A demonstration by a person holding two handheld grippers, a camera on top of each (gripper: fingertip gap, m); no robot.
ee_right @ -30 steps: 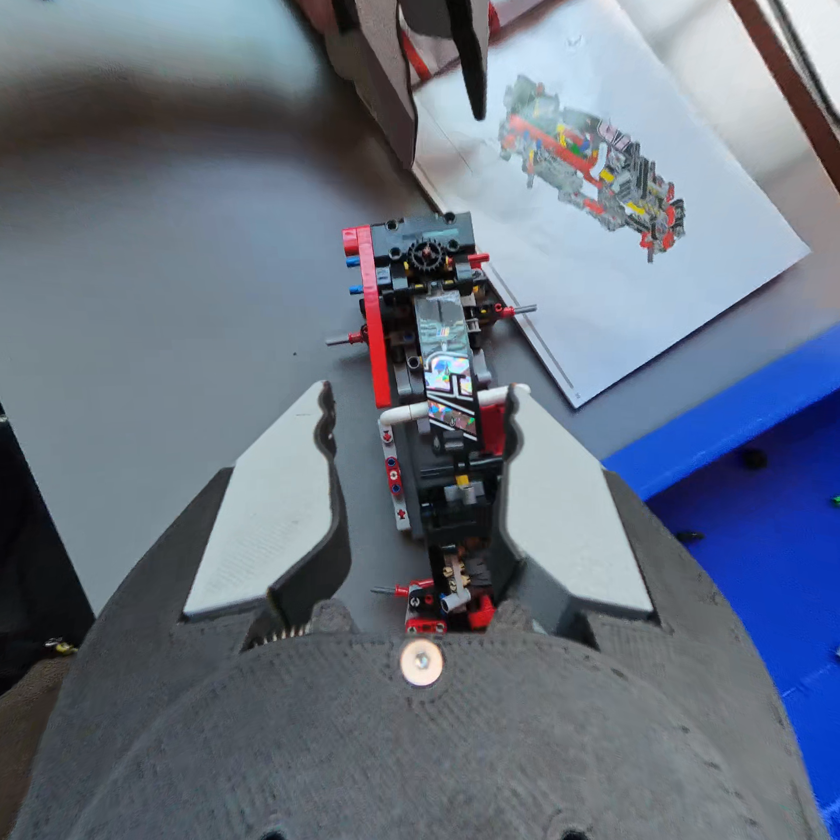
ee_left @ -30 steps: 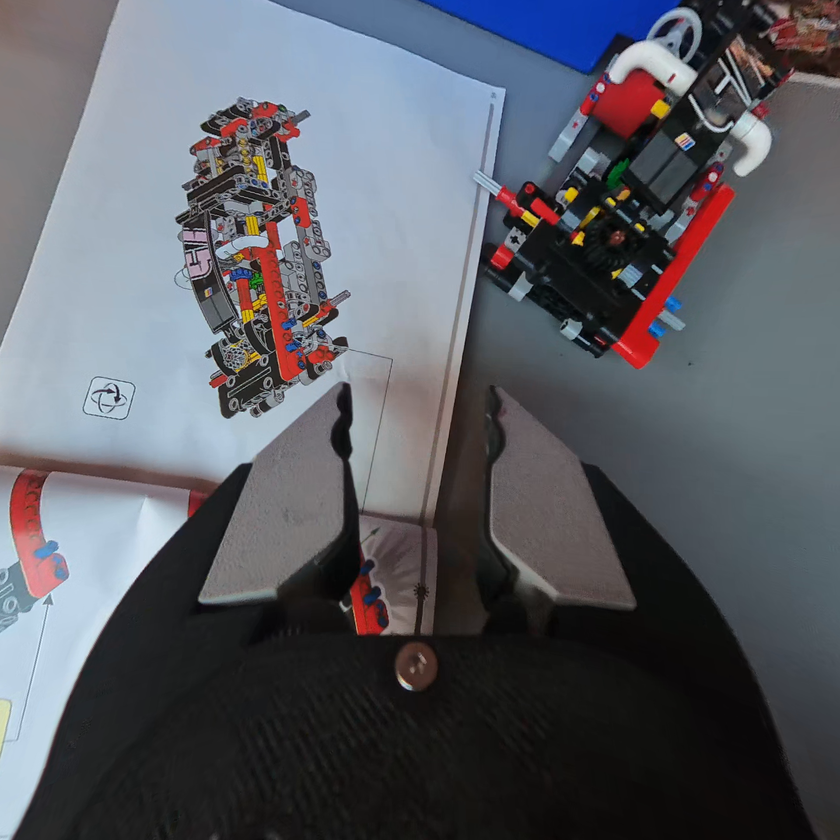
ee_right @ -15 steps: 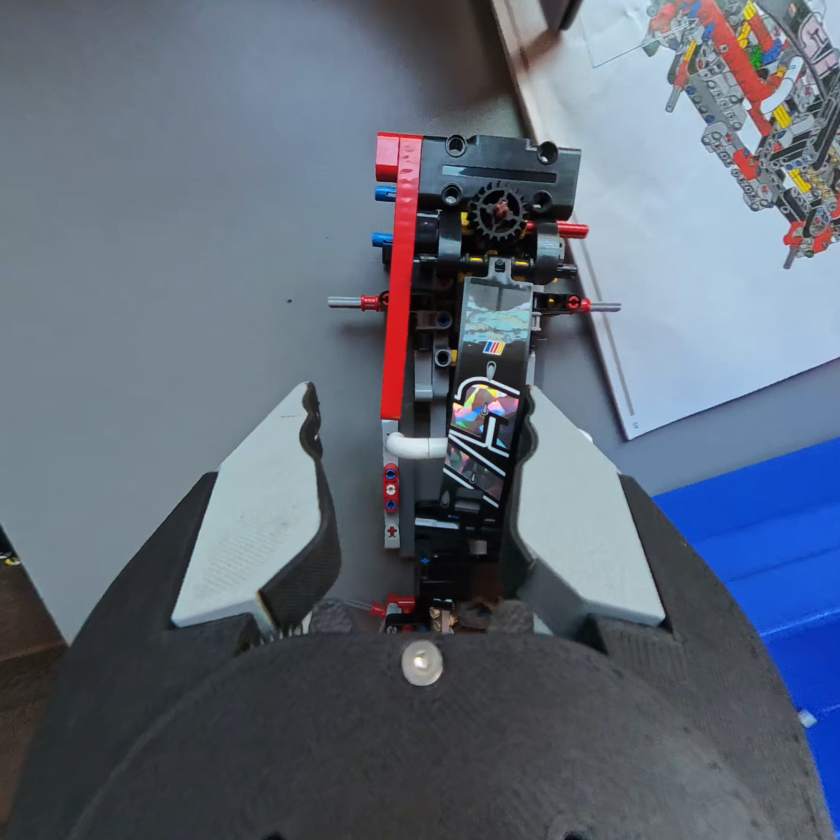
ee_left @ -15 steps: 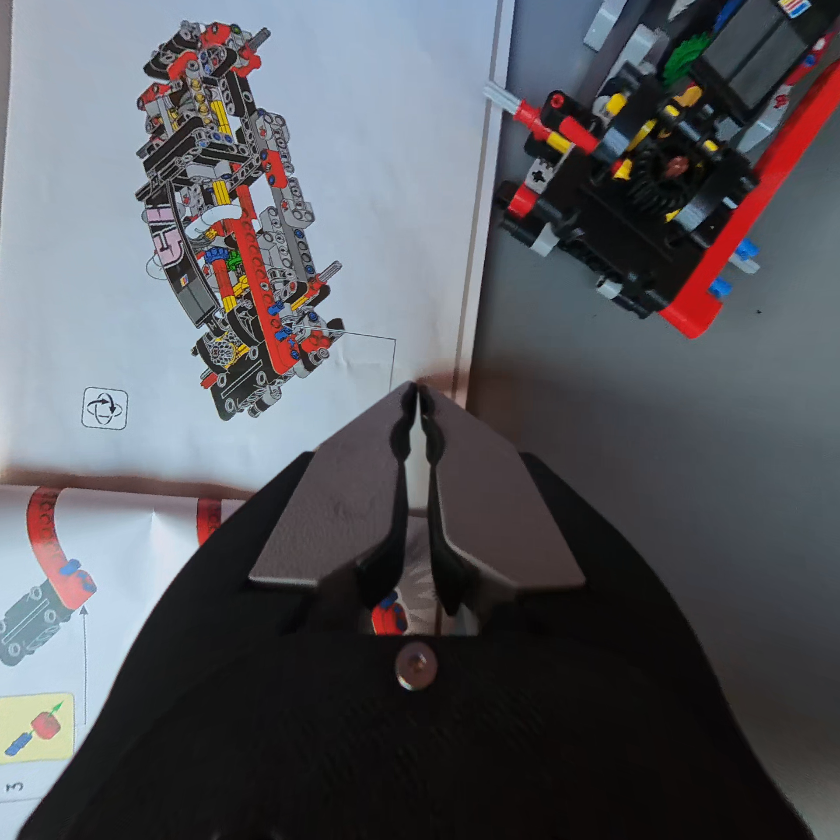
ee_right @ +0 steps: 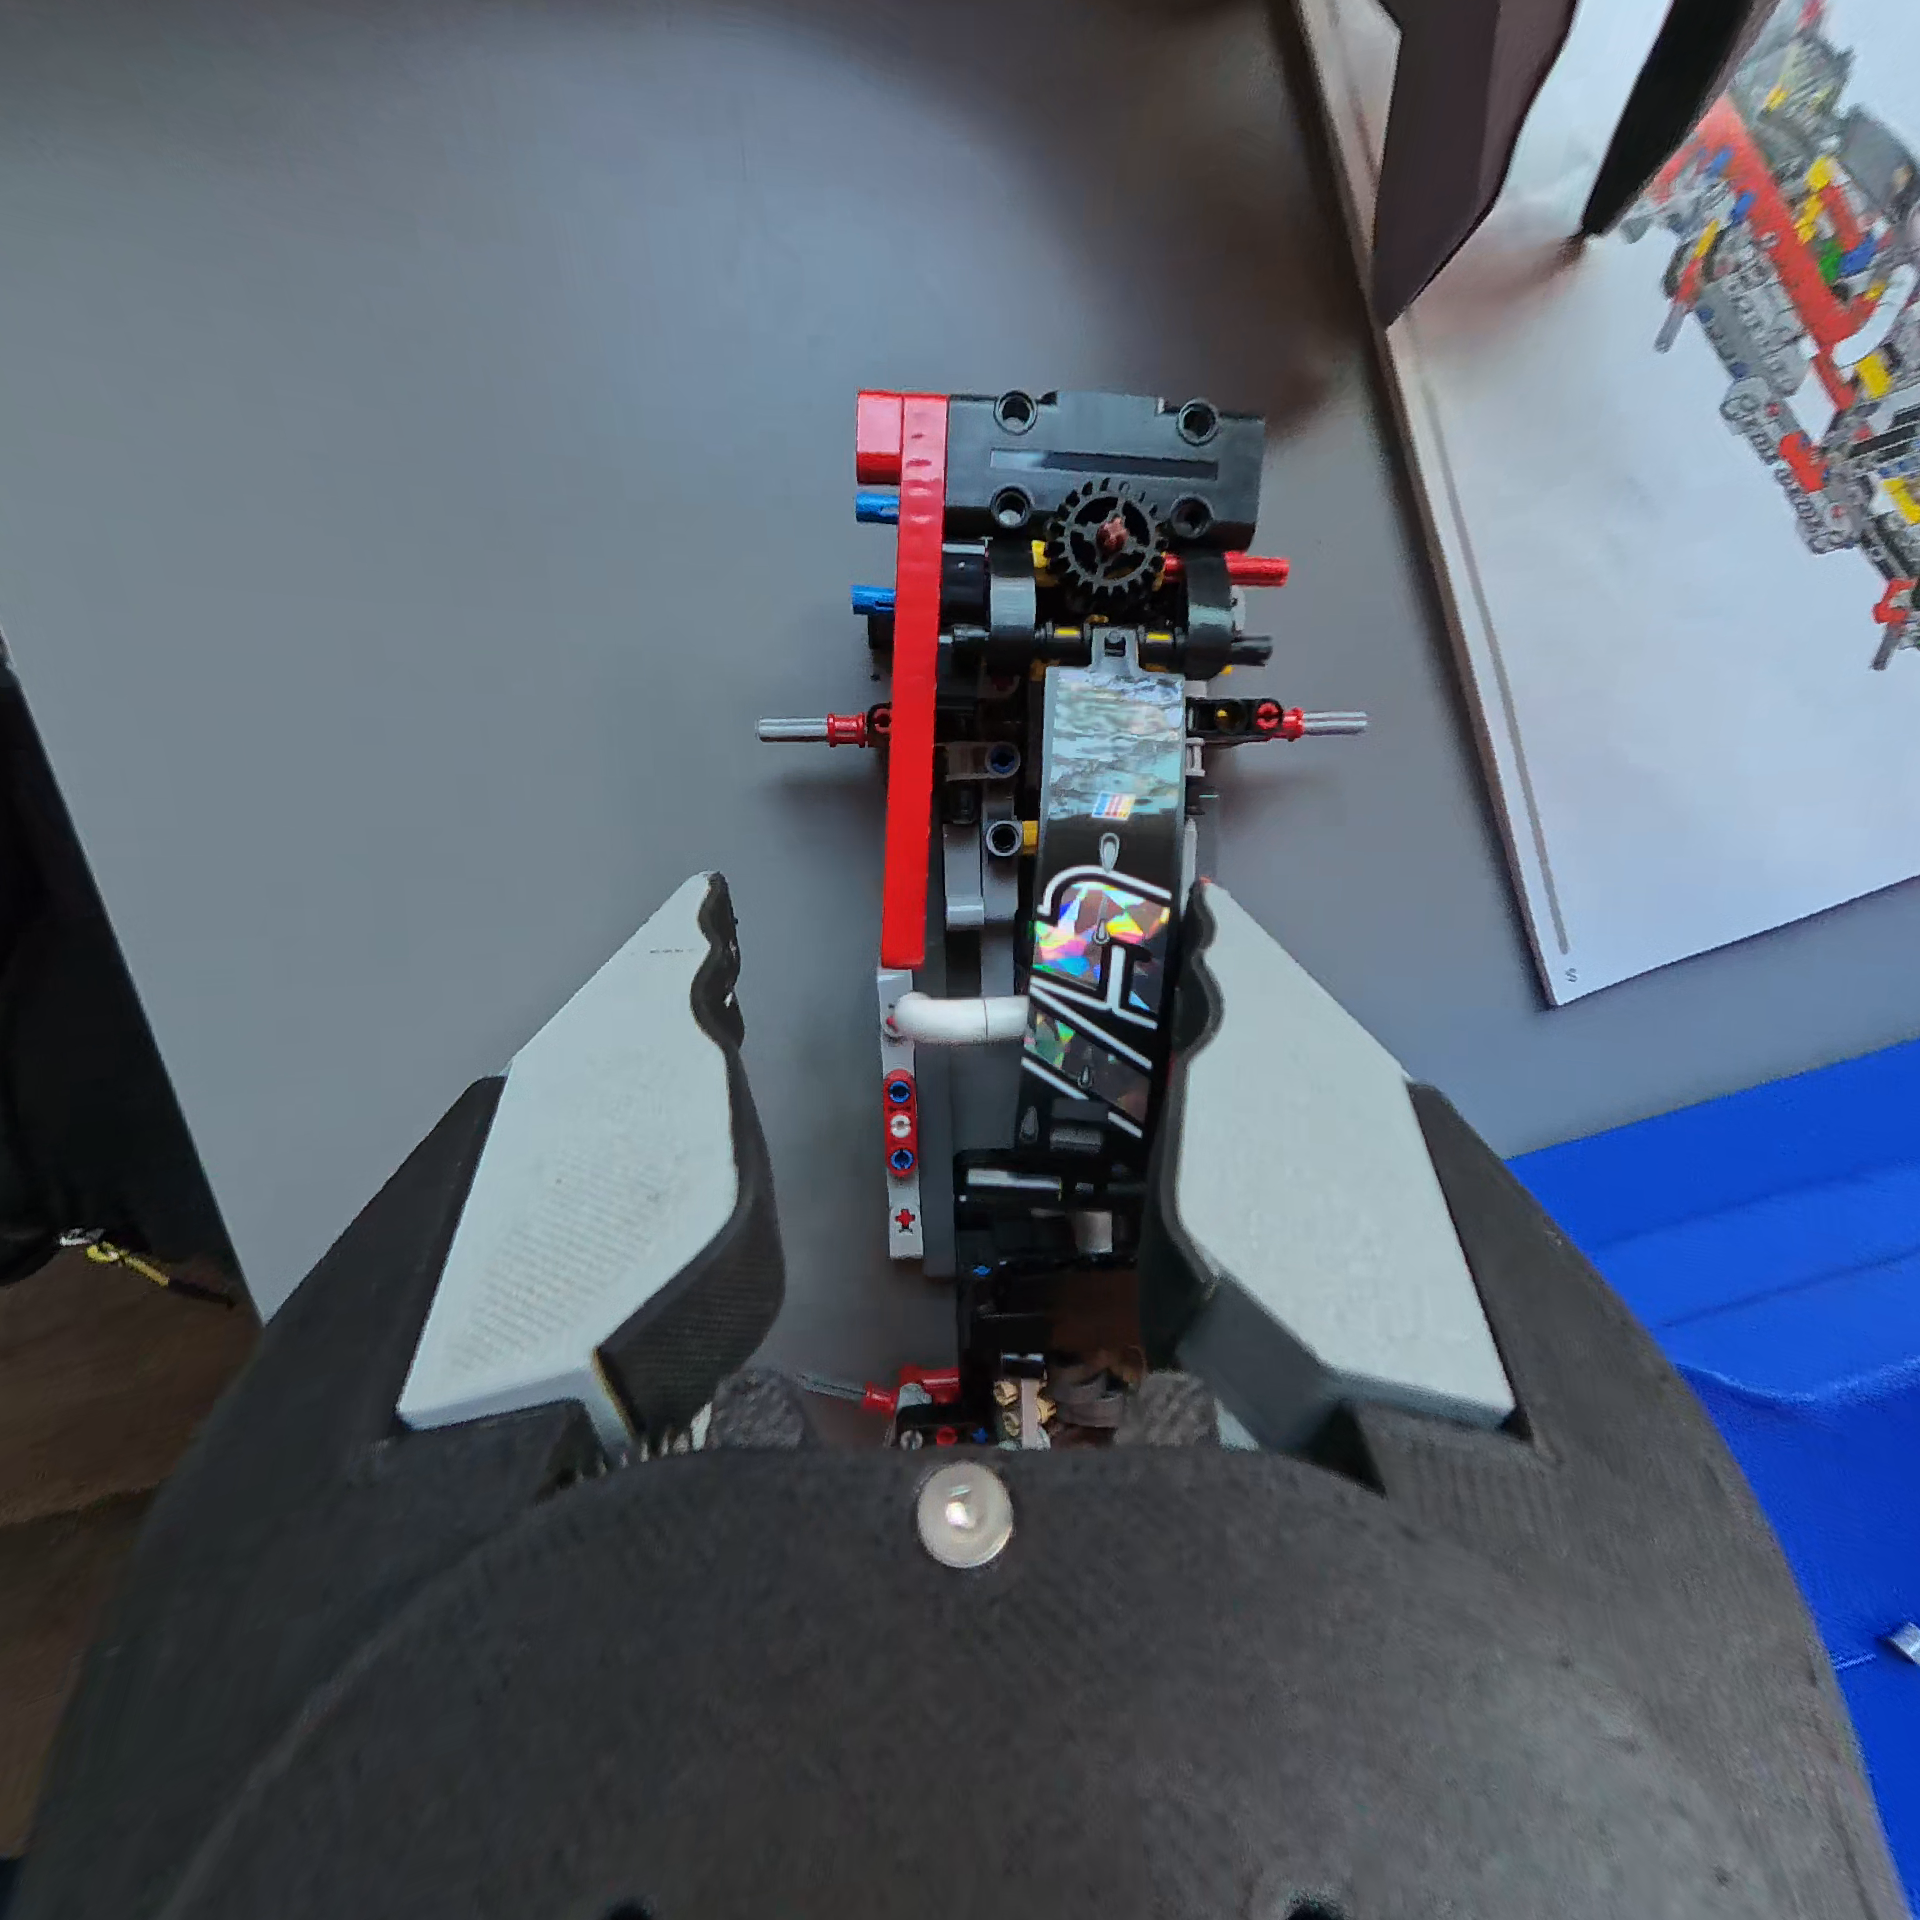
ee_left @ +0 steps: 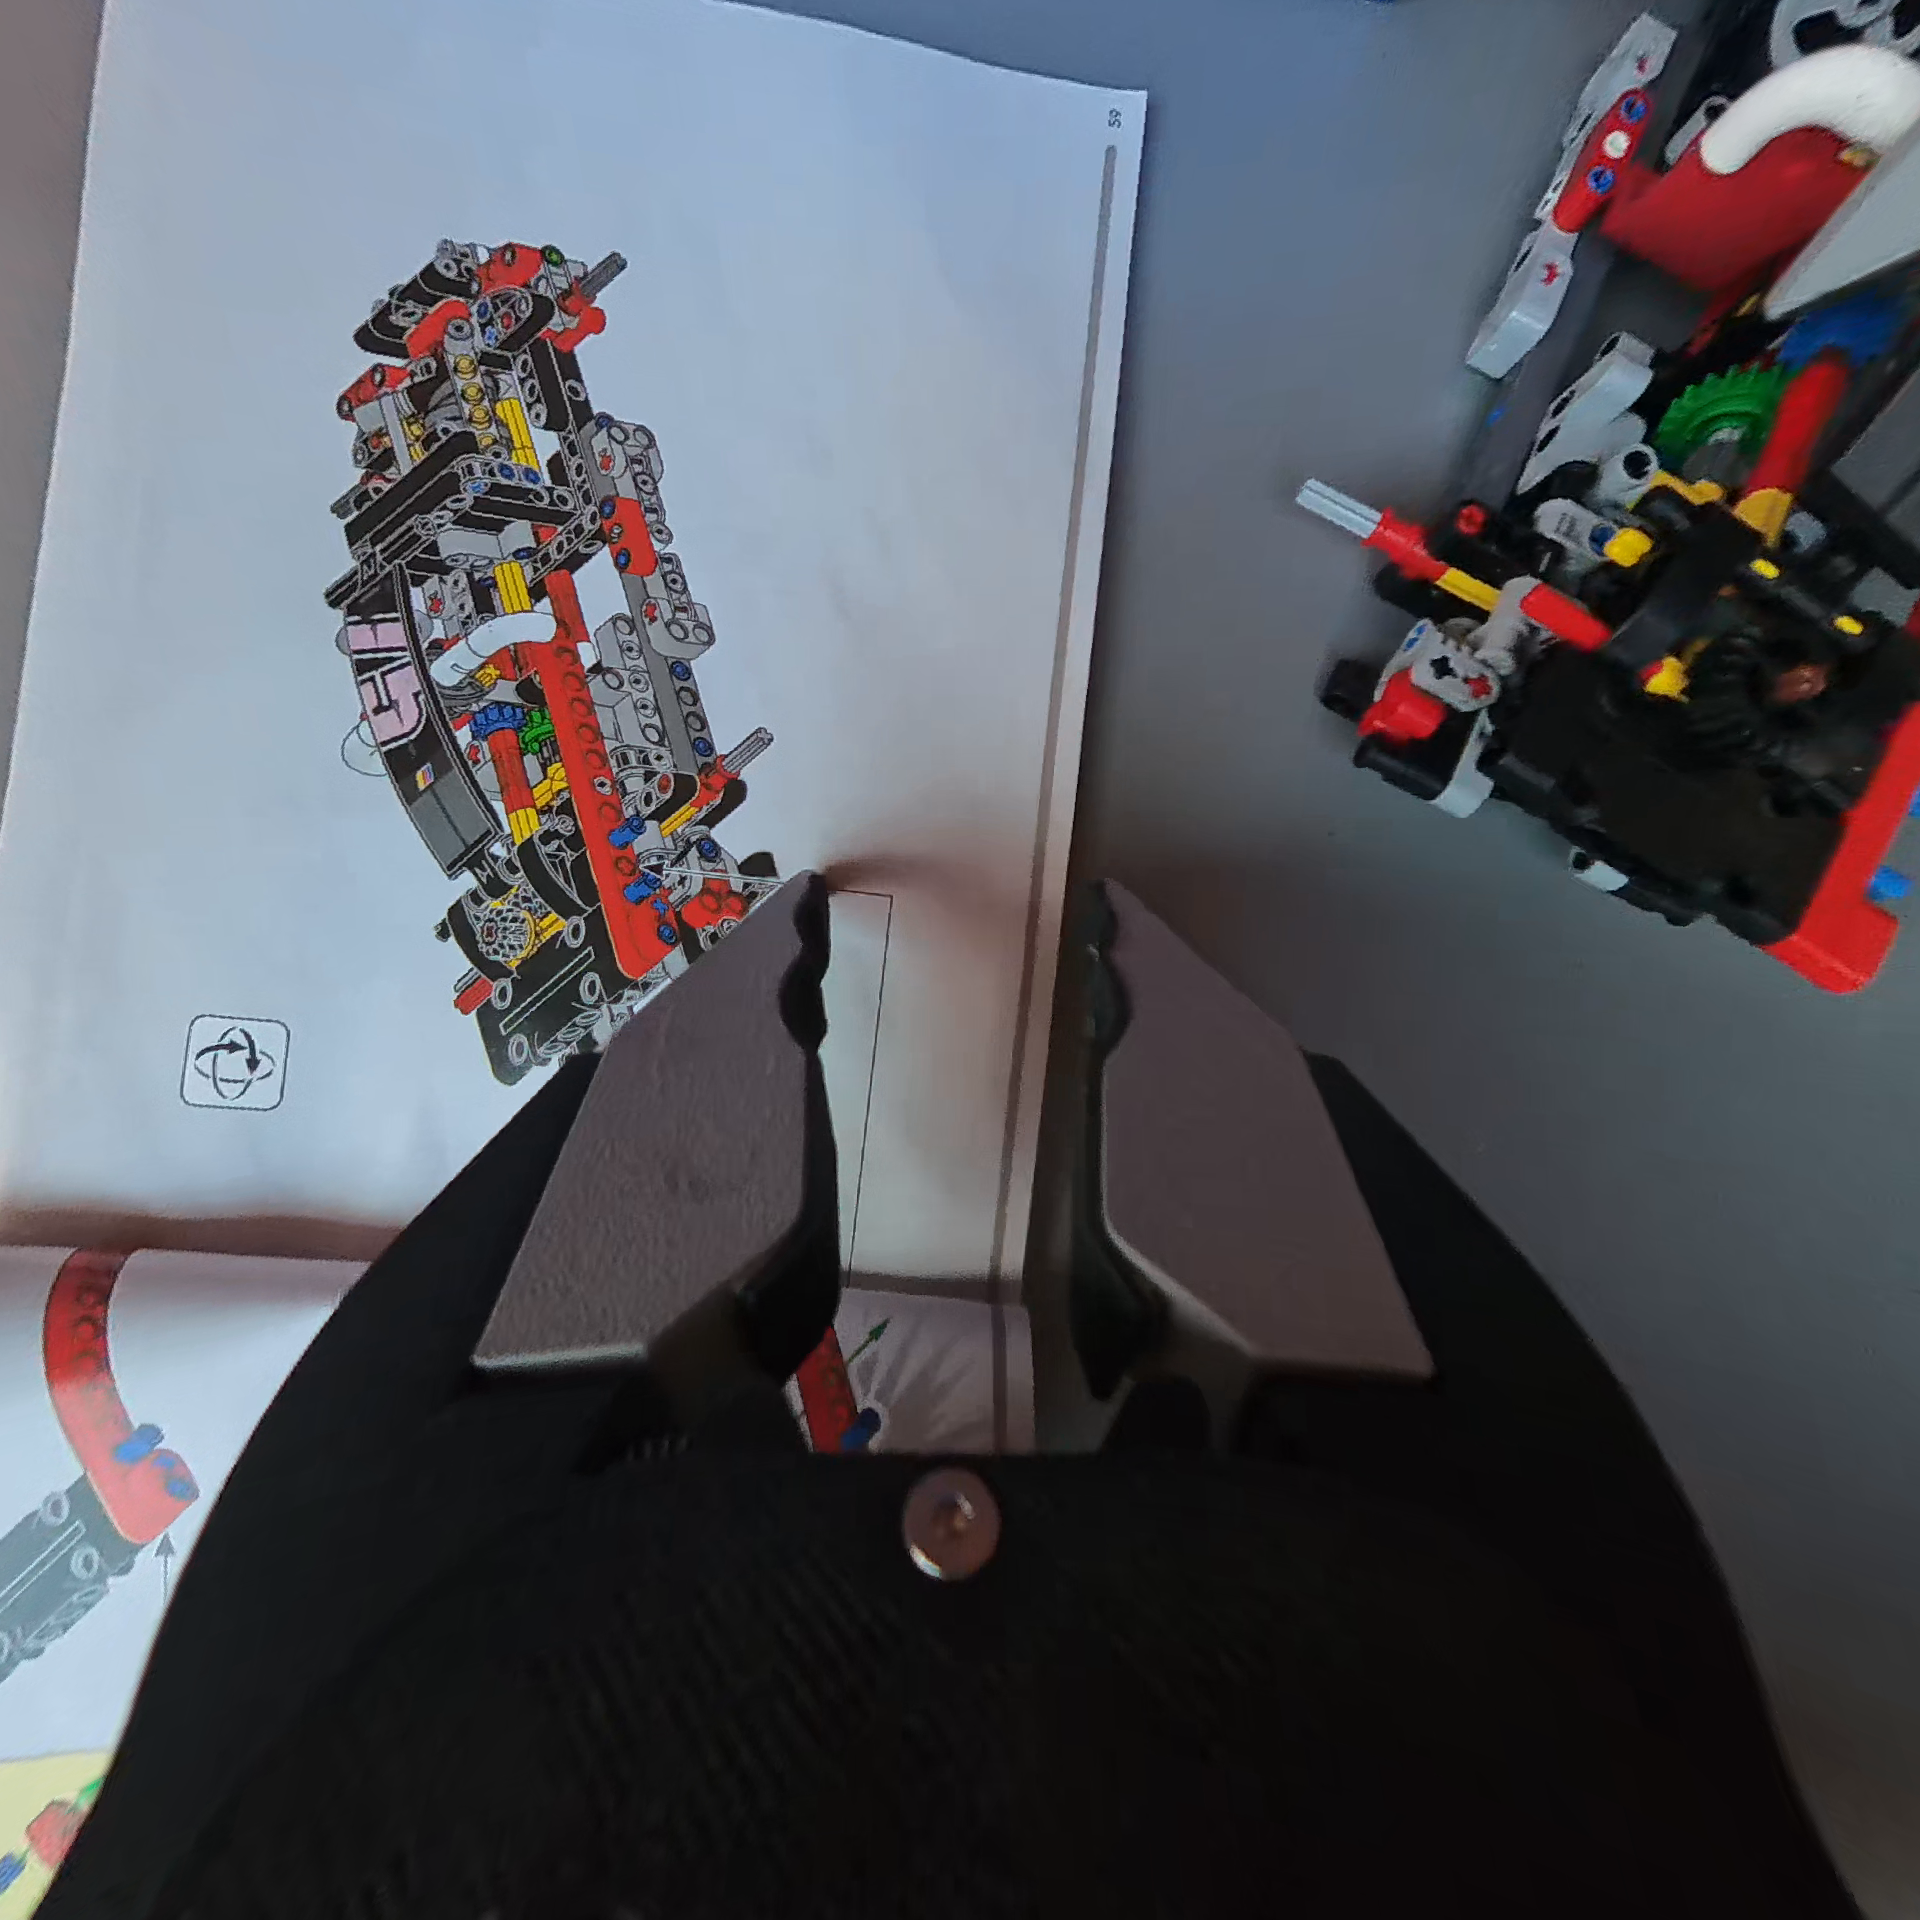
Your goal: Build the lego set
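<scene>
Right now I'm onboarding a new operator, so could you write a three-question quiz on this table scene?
1. True or false: the left claw has its fingers apart over the right edge of the open instruction booklet.
2. What stands between the right claw's fingers? A) a blue bin B) the brick-built car frame C) a loose wheel
3. Fill in: in the right wrist view, the long beam along the frame's left side is coloured ____.

Key: 1 true; 2 B; 3 red.
</scene>
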